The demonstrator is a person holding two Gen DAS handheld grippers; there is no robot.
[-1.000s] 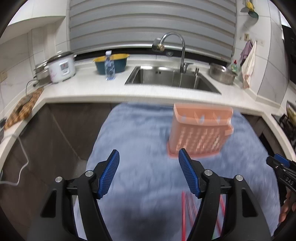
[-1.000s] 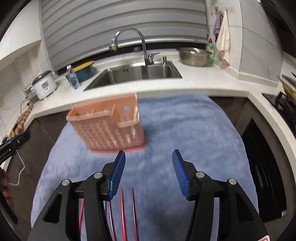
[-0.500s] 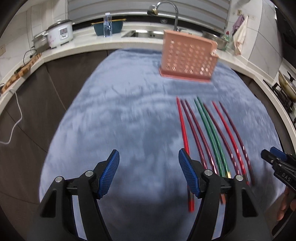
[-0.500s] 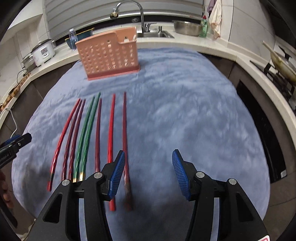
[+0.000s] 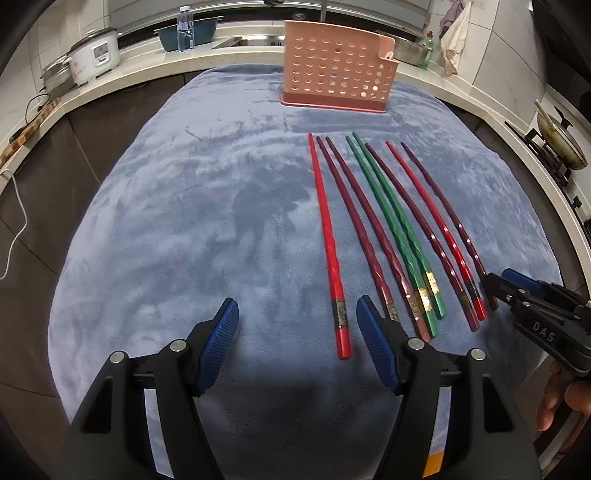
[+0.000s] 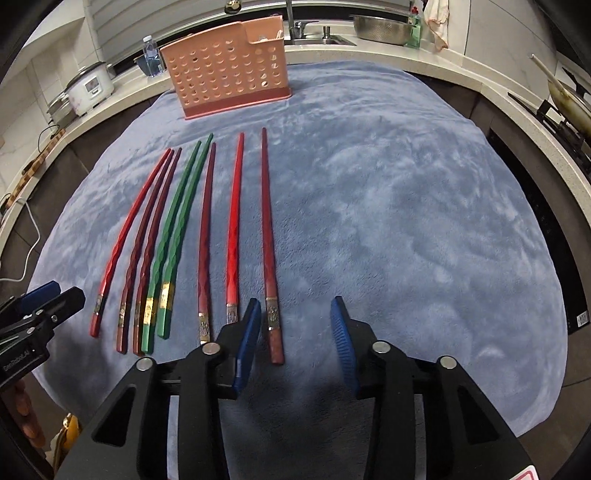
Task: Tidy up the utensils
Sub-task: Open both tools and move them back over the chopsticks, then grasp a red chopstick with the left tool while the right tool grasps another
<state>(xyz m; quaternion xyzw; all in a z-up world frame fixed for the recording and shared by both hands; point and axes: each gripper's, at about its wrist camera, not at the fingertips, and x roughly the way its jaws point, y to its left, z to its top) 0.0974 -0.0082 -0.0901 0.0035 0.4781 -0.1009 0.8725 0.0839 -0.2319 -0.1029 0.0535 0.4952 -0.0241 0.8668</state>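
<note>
Several chopsticks, red, dark red and a green pair (image 5: 391,221), lie side by side on a blue-grey cloth (image 5: 184,221). A pink perforated holder (image 5: 338,70) stands upright beyond their tips. My left gripper (image 5: 297,314) is open just above the cloth, with the butt end of the leftmost bright red chopstick (image 5: 327,236) between its fingers, close to the right one. My right gripper (image 6: 295,310) is closing, and the rightmost dark red chopstick (image 6: 267,229) lies between its jaws near the left pad, unpressed. Each gripper shows at the other view's edge: right gripper (image 5: 498,280), left gripper (image 6: 55,295).
The counter curves around the back with a rice cooker (image 5: 94,55), a water bottle (image 5: 184,26), a sink and a steel bowl (image 6: 384,24). A pan (image 5: 561,144) sits on the stove at the right. A white cable (image 5: 14,221) hangs at the left.
Both grippers have sunk and tipped down toward the cloth, so the chopstick row now fills the views. The right jaws have narrowed; the left jaws keep their width.
</note>
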